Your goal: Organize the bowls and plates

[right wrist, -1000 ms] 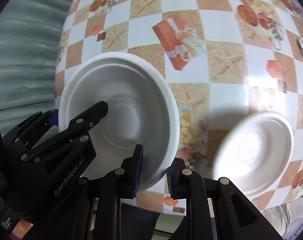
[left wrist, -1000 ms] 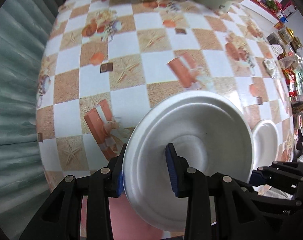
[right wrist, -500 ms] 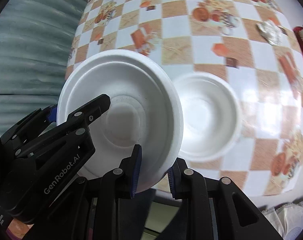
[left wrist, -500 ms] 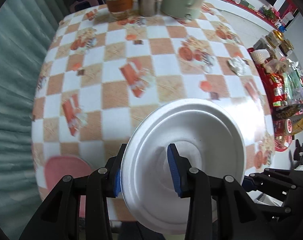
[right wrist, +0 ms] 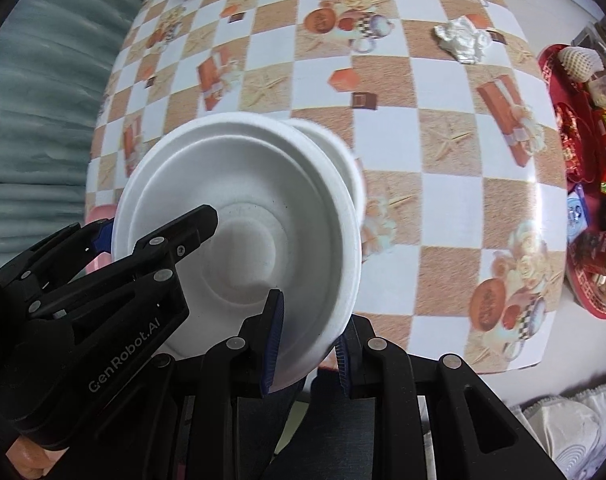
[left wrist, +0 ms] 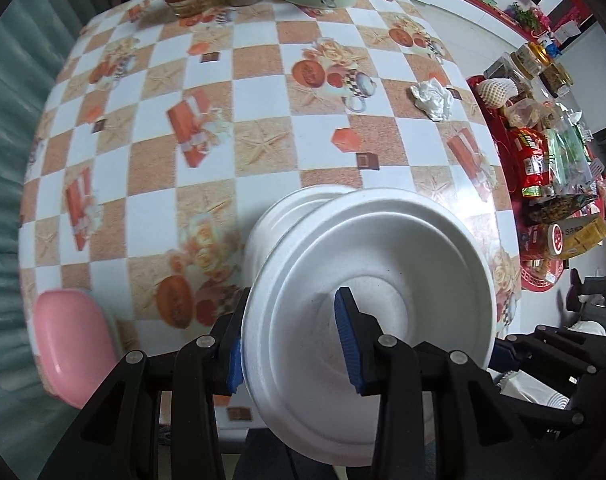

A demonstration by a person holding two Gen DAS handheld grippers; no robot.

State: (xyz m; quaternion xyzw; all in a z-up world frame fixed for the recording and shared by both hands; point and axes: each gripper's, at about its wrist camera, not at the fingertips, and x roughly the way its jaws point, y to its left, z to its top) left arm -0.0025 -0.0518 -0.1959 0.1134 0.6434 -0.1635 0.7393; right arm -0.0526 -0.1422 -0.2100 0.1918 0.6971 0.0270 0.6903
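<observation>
Gripping one white bowl [left wrist: 383, 280] by its rim, we clamp it with both grippers: left [left wrist: 291, 332], right [right wrist: 305, 340]. It hangs over a second bowl [left wrist: 287, 208] on the table [left wrist: 263, 92].

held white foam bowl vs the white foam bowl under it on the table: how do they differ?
1. The held white foam bowl is clamped at its rim by both the left gripper and the right gripper; the lower white foam bowl has no gripper on it.
2. The held bowl is in full view; the lower bowl shows only as a sliver past it.

Shared: both plain white foam, round.
</observation>
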